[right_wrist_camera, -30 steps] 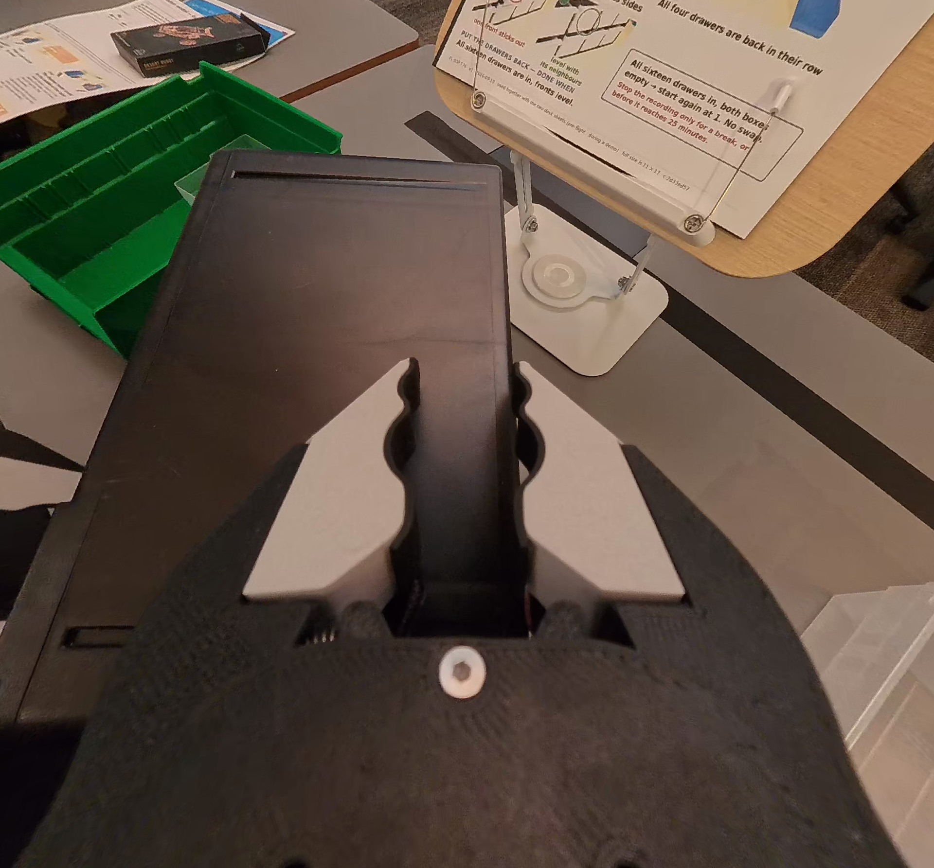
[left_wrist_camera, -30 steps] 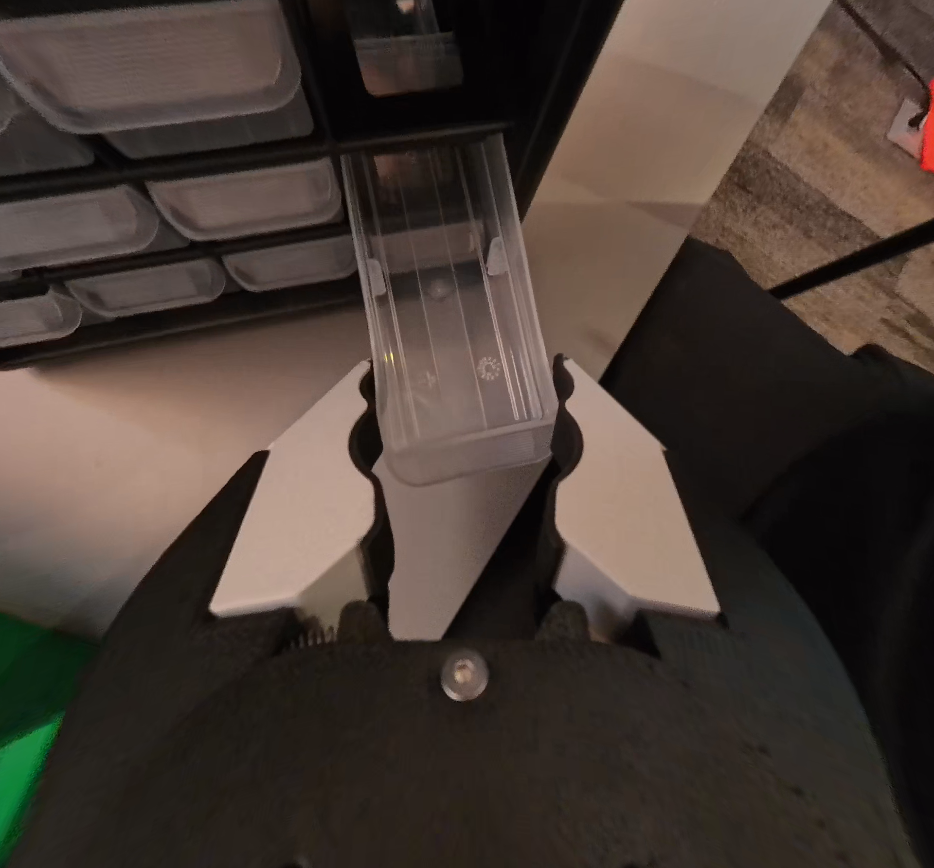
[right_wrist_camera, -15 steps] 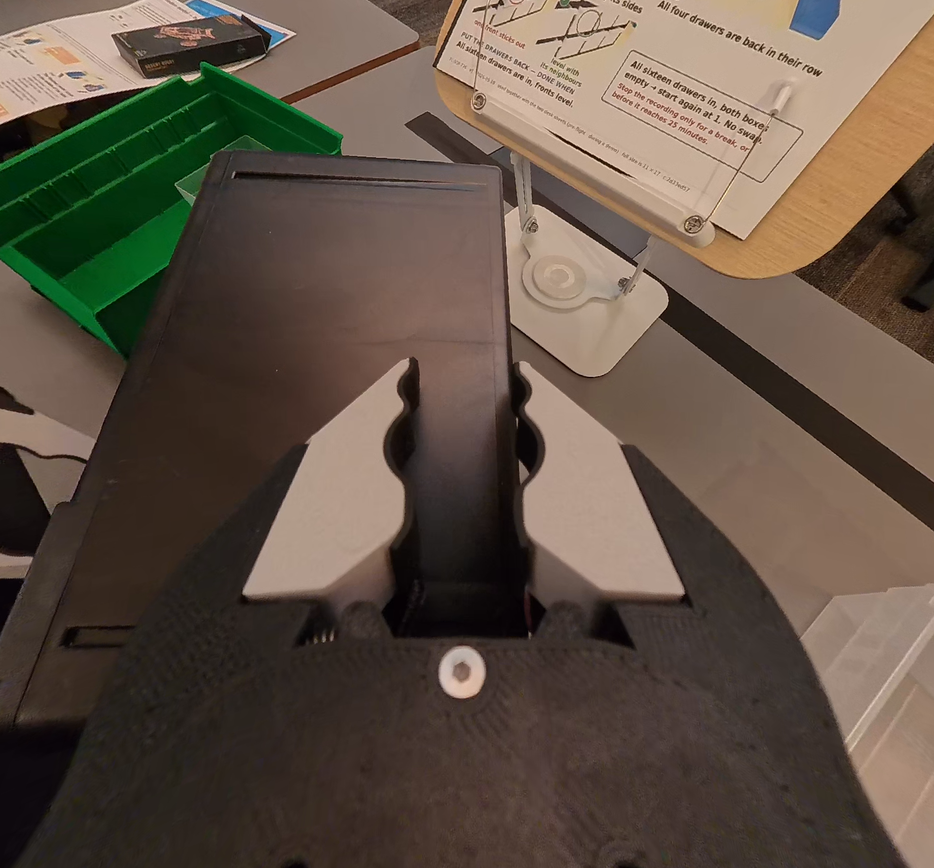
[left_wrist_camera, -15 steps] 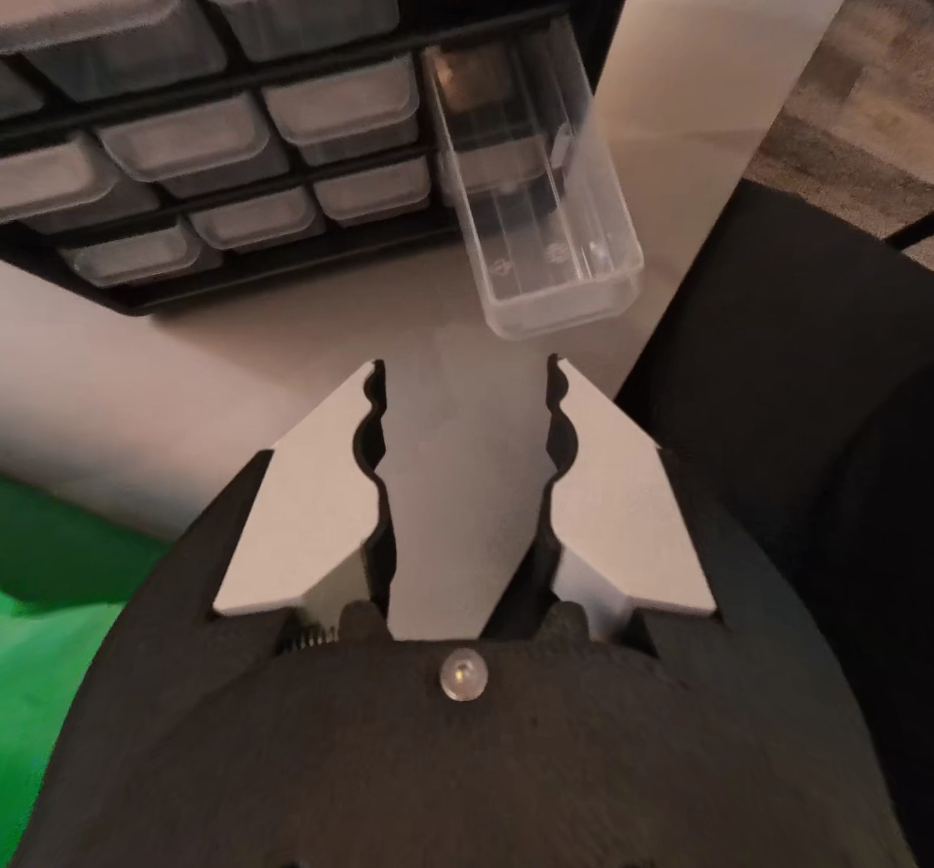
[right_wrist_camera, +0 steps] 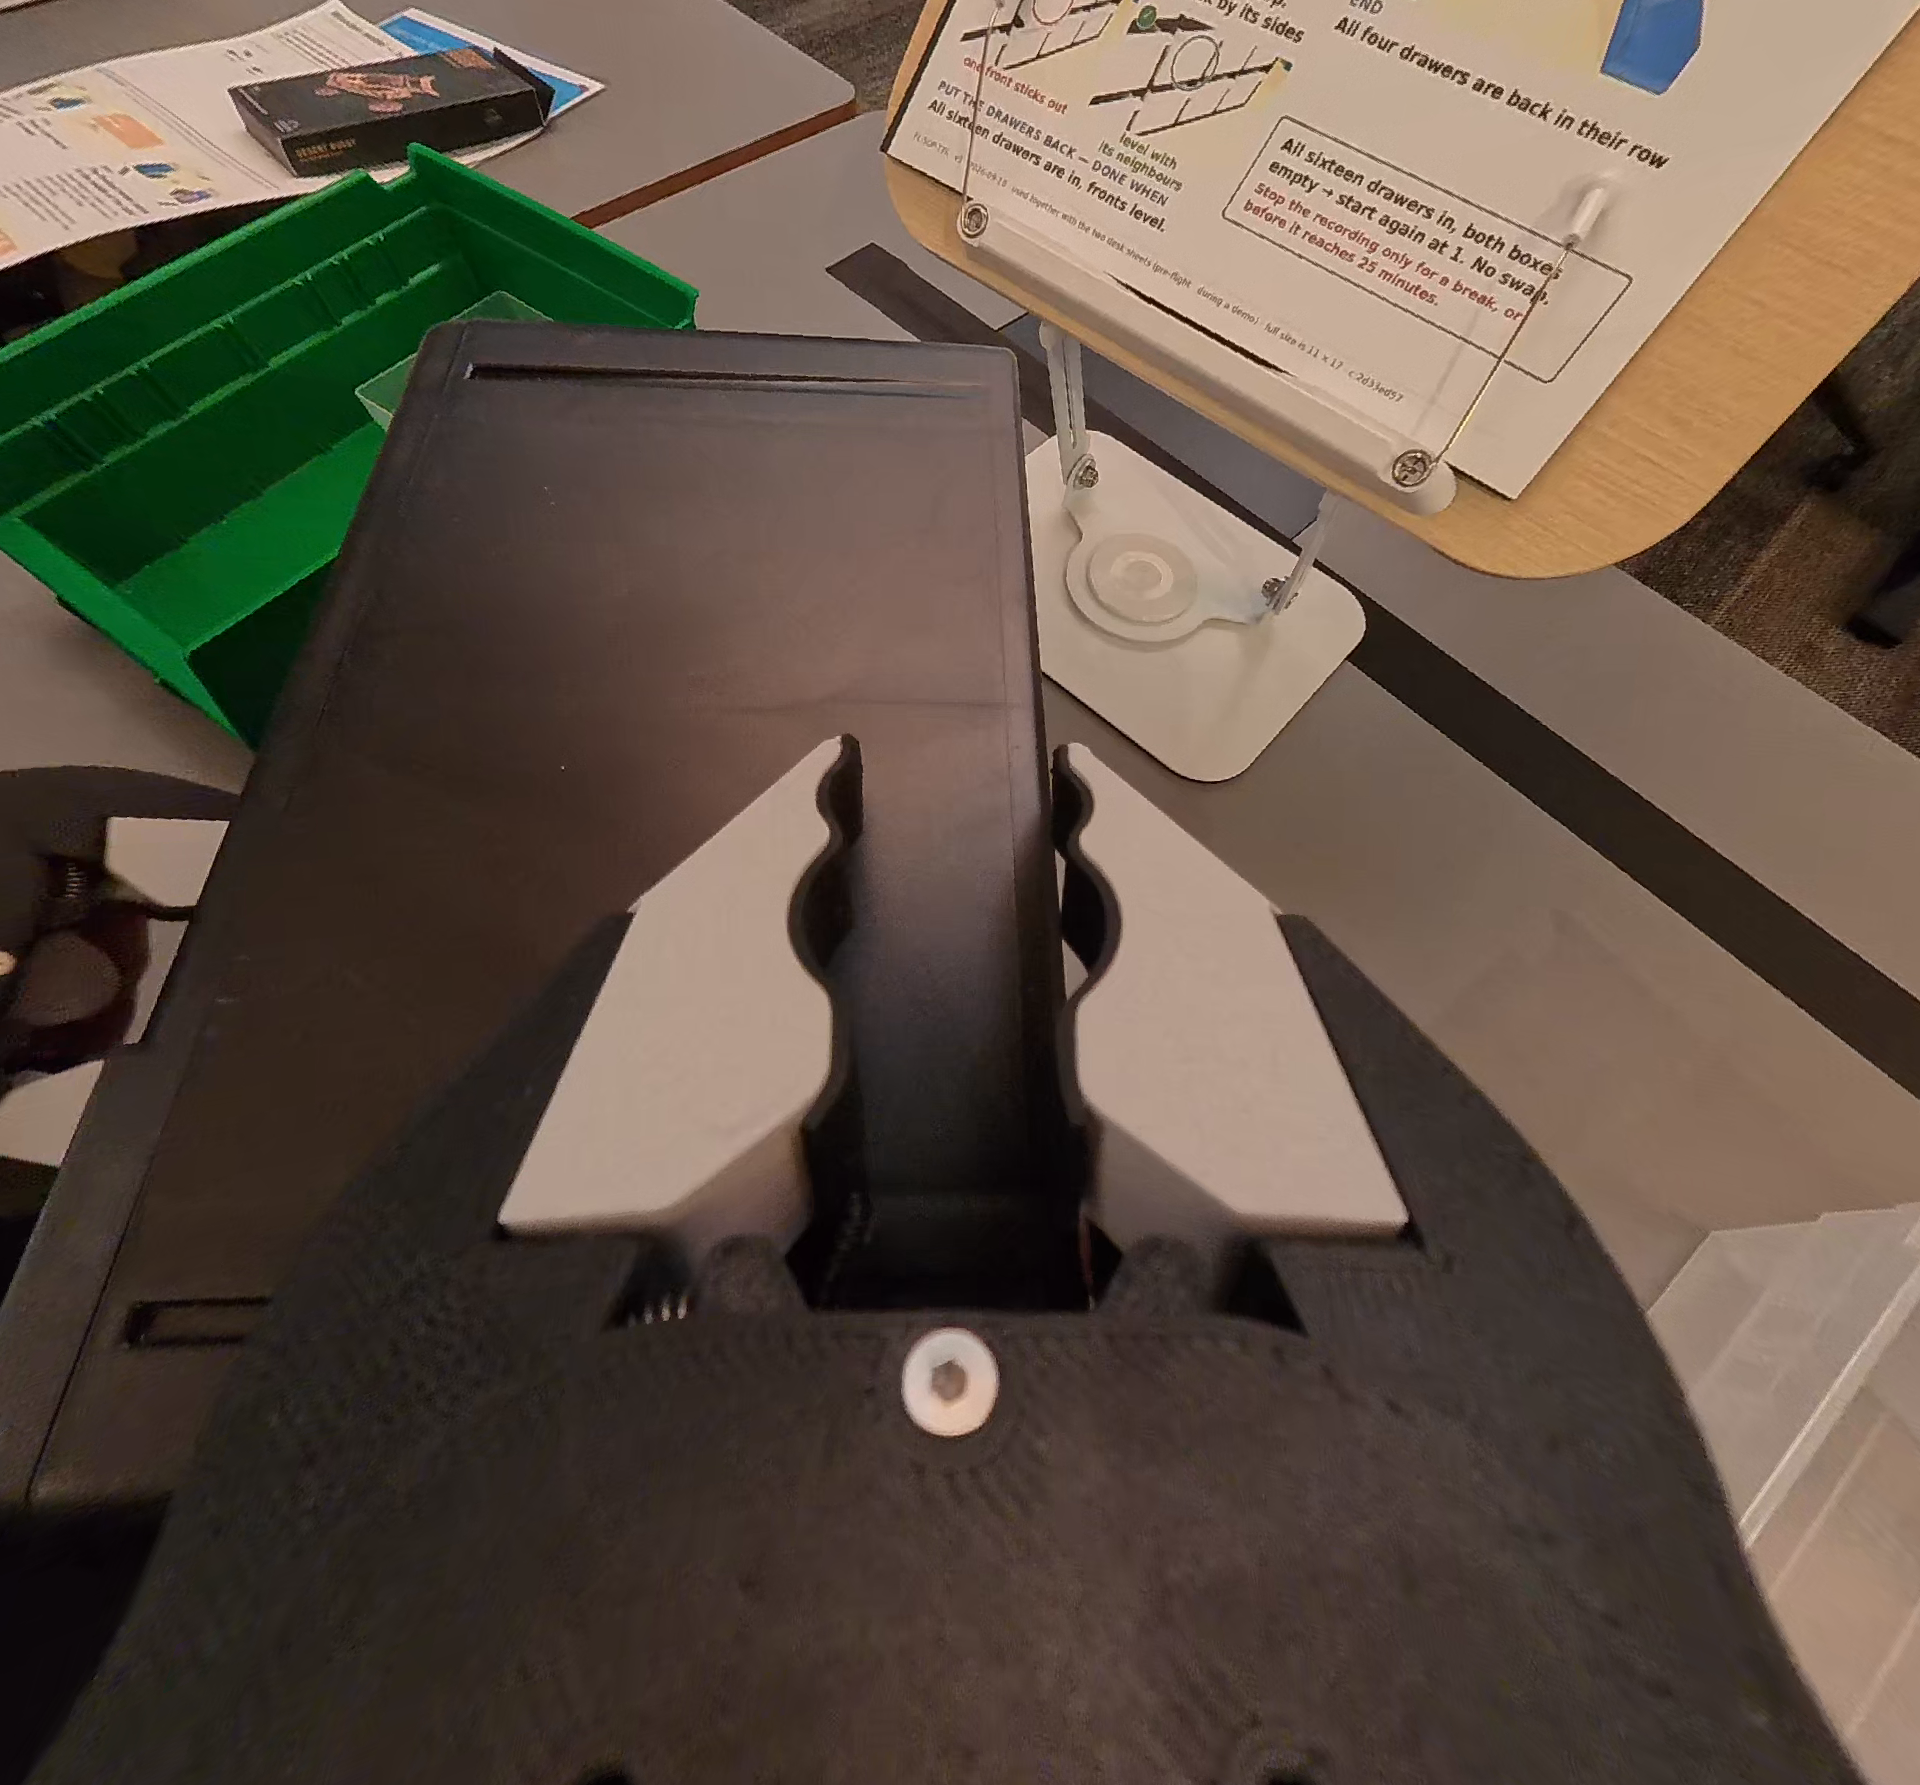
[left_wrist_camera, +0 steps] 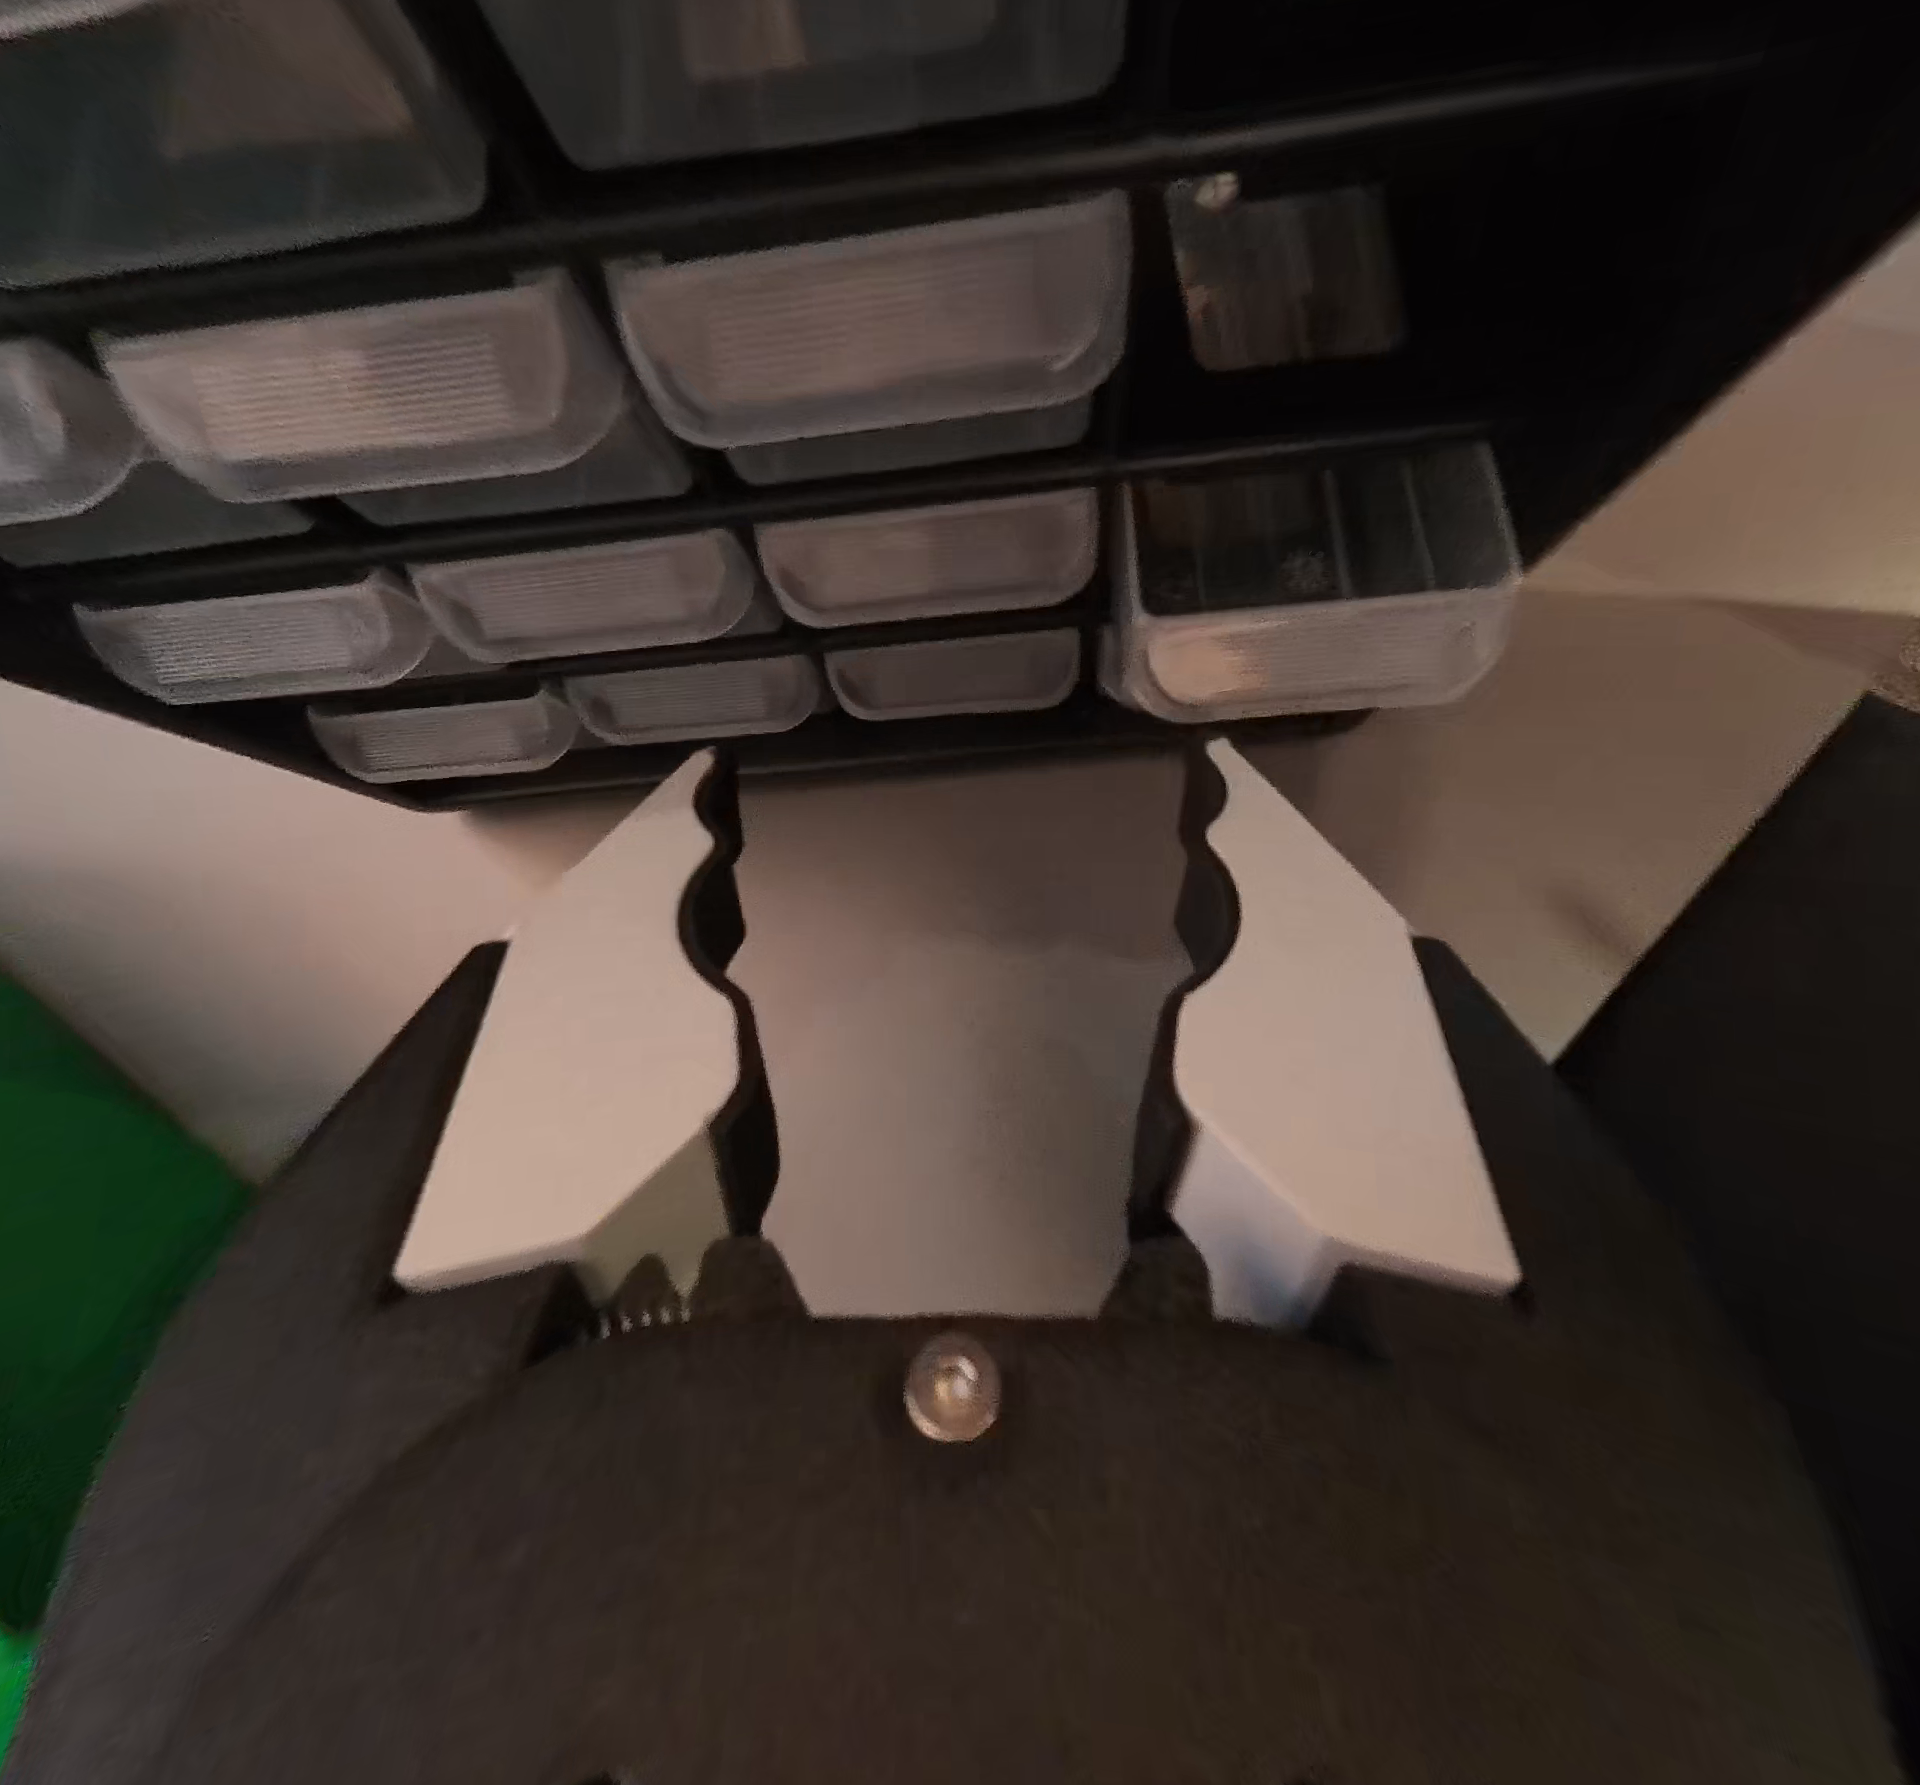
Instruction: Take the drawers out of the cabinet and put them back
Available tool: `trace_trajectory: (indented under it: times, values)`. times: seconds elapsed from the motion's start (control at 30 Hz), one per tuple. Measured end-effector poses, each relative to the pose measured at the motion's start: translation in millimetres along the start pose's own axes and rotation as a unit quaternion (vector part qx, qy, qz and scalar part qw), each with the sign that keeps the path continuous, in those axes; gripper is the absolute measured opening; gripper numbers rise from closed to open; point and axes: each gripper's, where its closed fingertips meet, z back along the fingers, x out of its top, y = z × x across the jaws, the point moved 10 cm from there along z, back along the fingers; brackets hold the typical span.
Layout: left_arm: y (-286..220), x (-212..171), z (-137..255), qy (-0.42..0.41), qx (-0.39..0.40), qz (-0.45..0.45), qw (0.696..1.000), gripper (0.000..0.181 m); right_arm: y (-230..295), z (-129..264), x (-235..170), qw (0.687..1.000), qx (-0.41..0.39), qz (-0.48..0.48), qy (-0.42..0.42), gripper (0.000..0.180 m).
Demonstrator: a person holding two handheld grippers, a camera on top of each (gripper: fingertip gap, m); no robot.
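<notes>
Green plastic bin (right_wrist_camera: 208, 447) sat far left on the grey table (right_wrist_camera: 1455, 904), just behind the black plastic drawer cabinet (right_wrist_camera: 644, 613). The left gripper (left_wrist_camera: 961, 769) hung with its jaws apart and empty before the cabinet's front. One clear plastic drawer (left_wrist_camera: 1314, 623) stuck out of the right column; the slot above looked empty, though blurred. The right gripper (right_wrist_camera: 956, 759) rested with its jaws apart over the cabinet's top right edge. A white instruction sheet on a wooden stand (right_wrist_camera: 1351, 177) stood right, partly cut off.

The left gripper (left_wrist_camera: 961, 779) hung with its jaws apart and empty just near of the black cabinet (left_wrist_camera: 1621, 208). 1 clear drawer (left_wrist_camera: 1320, 623) at the right column stuck out past its neighbours.
</notes>
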Motion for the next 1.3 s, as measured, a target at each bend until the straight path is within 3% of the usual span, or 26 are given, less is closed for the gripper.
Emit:
trace_trajectory:
  times: [0.23,0.4,0.53,0.63,0.73,0.9,1.1,1.3]
  values:
    - [3.9,10.0,-21.3,-0.011,0.016,0.067,0.998,0.104,0.1,0.2,-0.1,1.0,0.0,0.001,-0.001,0.035]
    - [8.5,11.9,-14.1,0.013,0.013,0.05,0.999,0.111,-0.1,0.2,-0.3,1.0,0.001,0.001,-0.002,0.035]
    - [35.1,20.5,43.8,0.003,0.037,0.02,0.999,0.096,-1.2,0.8,-0.8,1.0,0.004,0.0,-0.004,0.034]
    - [88.8,15.6,96.7,-0.012,0.134,0.014,0.991,0.078,-1.3,0.7,-0.8,1.0,0.005,0.0,-0.003,0.034]
    - [154.3,-2.5,121.2,-0.005,0.185,0.047,0.982,0.059,-1.2,0.5,-0.5,1.0,0.005,0.0,-0.001,0.033]
    - [233.8,-49.6,82.0,0.062,0.157,0.125,0.978,0.051,-1.2,0.6,-0.6,1.0,0.004,-0.002,-0.002,0.034]
    - [260.0,-65.9,10.6,0.086,0.146,0.15,0.974,0.057,-1.6,0.1,-0.2,1.0,0.003,-0.002,-0.001,0.032]
    - [266.6,-62.7,-12.2,0.084,0.089,0.164,0.979,0.013,-1.3,0.1,-0.2,1.0,0.003,-0.001,-0.002,0.032]
